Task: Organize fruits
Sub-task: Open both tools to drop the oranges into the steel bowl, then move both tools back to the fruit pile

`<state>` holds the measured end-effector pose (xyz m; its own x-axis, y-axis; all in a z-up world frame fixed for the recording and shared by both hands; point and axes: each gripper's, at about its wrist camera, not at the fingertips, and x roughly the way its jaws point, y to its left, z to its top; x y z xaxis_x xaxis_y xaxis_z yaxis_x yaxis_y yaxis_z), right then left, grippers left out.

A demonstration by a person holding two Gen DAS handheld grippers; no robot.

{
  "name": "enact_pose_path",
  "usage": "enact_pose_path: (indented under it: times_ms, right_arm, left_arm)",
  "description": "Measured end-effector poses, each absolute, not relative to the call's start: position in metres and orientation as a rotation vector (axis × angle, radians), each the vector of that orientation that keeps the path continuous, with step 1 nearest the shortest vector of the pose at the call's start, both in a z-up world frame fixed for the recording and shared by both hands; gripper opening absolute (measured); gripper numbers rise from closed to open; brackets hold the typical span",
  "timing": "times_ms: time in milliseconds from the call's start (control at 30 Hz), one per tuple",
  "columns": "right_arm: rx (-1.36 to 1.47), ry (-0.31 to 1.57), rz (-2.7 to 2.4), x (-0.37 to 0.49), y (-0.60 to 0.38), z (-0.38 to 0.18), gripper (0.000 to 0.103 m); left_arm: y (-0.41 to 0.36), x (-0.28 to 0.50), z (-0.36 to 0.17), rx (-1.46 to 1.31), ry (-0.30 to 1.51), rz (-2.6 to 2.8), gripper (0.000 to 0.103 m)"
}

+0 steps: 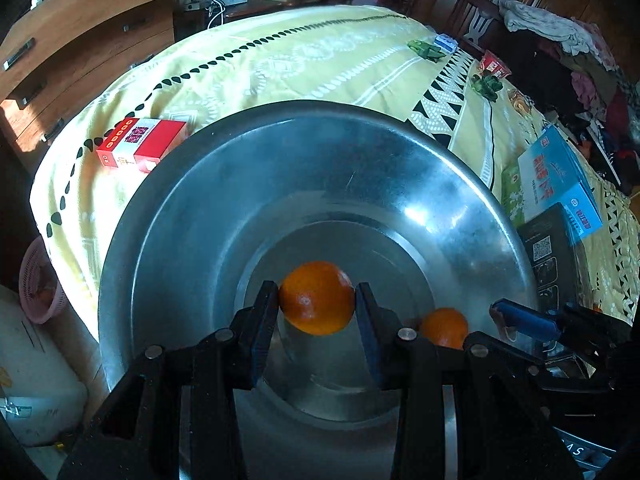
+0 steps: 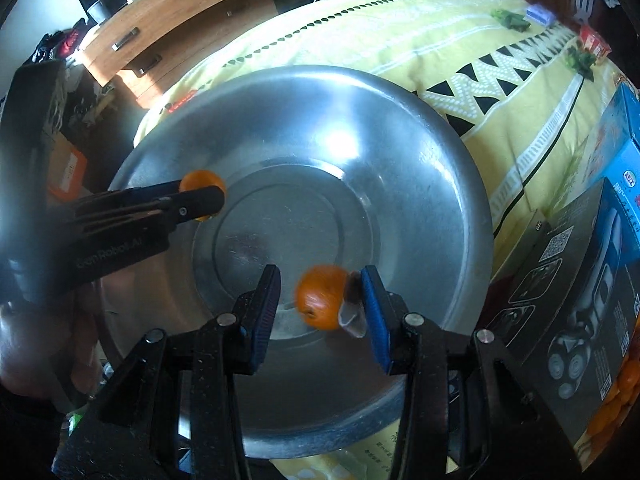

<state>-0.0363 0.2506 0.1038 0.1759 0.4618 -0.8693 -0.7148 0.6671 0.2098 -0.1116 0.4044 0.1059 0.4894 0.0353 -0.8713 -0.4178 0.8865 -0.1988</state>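
Note:
A wide steel basin (image 1: 240, 184) stands on a yellow patterned cloth. My left gripper (image 1: 317, 294) hangs low inside it, shut on an orange (image 1: 316, 304) with both blue pads against its sides. The right wrist view shows that gripper (image 2: 202, 196) from the side, clamped on the same orange (image 2: 200, 179). A second orange (image 2: 322, 300) shows blurred between the fingers of my right gripper (image 2: 320, 276). A clear gap separates it from the left pad, and a grey flap sits by the right pad. In the left wrist view this orange (image 1: 445, 327) lies just past the right gripper's blue fingertip (image 1: 520, 320), low in the basin (image 2: 280, 120).
A red box (image 1: 144, 144) lies left of the basin. A black box (image 2: 568, 264) and a blue box (image 1: 560, 184) stand close on its right. More oranges (image 2: 624, 380) show behind the black box. Green leafy pieces (image 1: 426, 50) lie at the far end. Wooden drawers (image 1: 80, 40) stand beyond.

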Motion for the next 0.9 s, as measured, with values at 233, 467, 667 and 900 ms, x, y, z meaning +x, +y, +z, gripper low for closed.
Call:
enact_pose_path:
  times_ms: [233,467,667,900]
  right_arm:
    - [-0.265,1.101,0.845,-0.040,0.250,0.103,0.042]
    - [-0.241,0.907,0.840,-0.060,0.234,0.147,0.042]
    - [-0.191,0.571,0.788,-0.122,0.153,0.210,0.063]
    - [-0.122,0.551,0.573,-0.162,0.021,0.194,0.085]
  left_arm:
    - [0.405,-0.111,0.105,-0.410,1.039,0.291,0.052]
    - [0.404,-0.111,0.115,-0.398,1.011,0.319,0.055]
    - [0.365,-0.124,0.185,-0.317,0.785,0.295,0.056]
    - [0.218,-0.132,0.270,-0.168,0.543,-0.030,0.070]
